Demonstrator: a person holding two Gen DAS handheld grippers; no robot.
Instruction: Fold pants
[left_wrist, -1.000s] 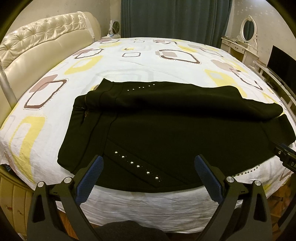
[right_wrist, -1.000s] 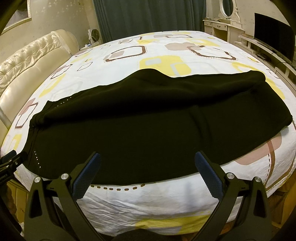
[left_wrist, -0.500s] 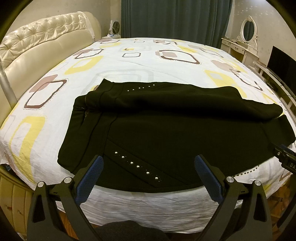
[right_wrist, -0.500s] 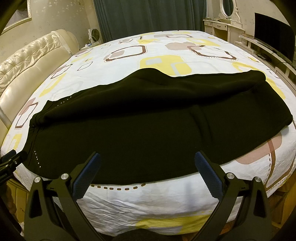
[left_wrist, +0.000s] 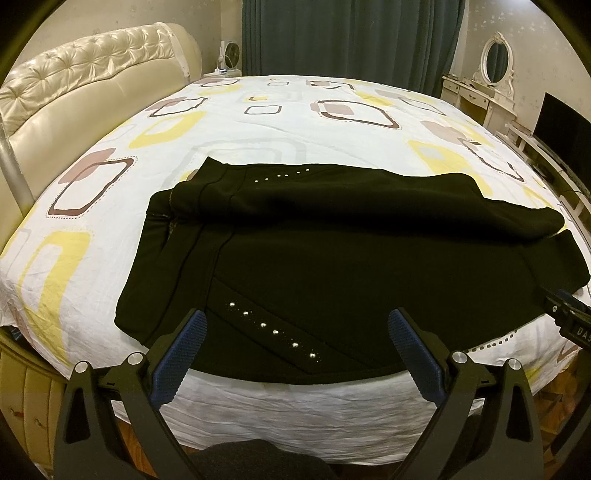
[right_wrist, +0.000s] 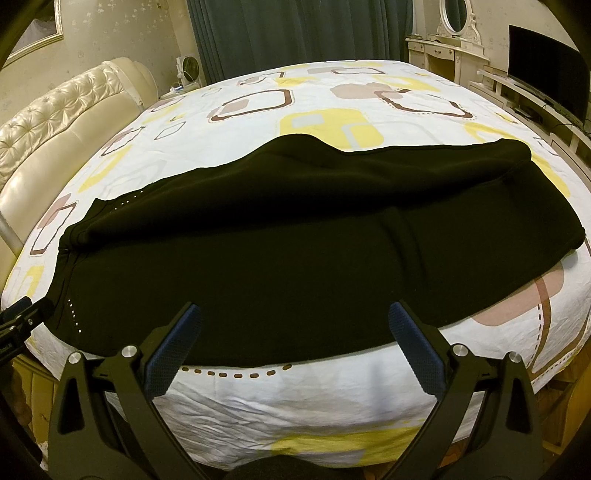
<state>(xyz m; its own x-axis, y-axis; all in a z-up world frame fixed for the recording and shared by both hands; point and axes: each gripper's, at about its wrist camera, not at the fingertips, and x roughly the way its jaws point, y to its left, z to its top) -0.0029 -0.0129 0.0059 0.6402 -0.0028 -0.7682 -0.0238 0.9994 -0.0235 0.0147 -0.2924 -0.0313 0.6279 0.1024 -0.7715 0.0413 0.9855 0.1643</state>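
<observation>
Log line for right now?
pants: flat on bed, one fold | left gripper: open, empty | right gripper: open, empty

Light: was dim, warm, indoor
Glare: sheen lay on the headboard (left_wrist: 85, 85)
Distortion: strong fisheye bowing, dark corner vignette
Focus: was mostly sharp

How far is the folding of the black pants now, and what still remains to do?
Done: the black pants lie on the bed, one leg folded over the other lengthwise. In hand: nothing; the left gripper and right gripper hover at the near edge, jaws open and empty. Left: probably folding the long strip crosswise.
</observation>
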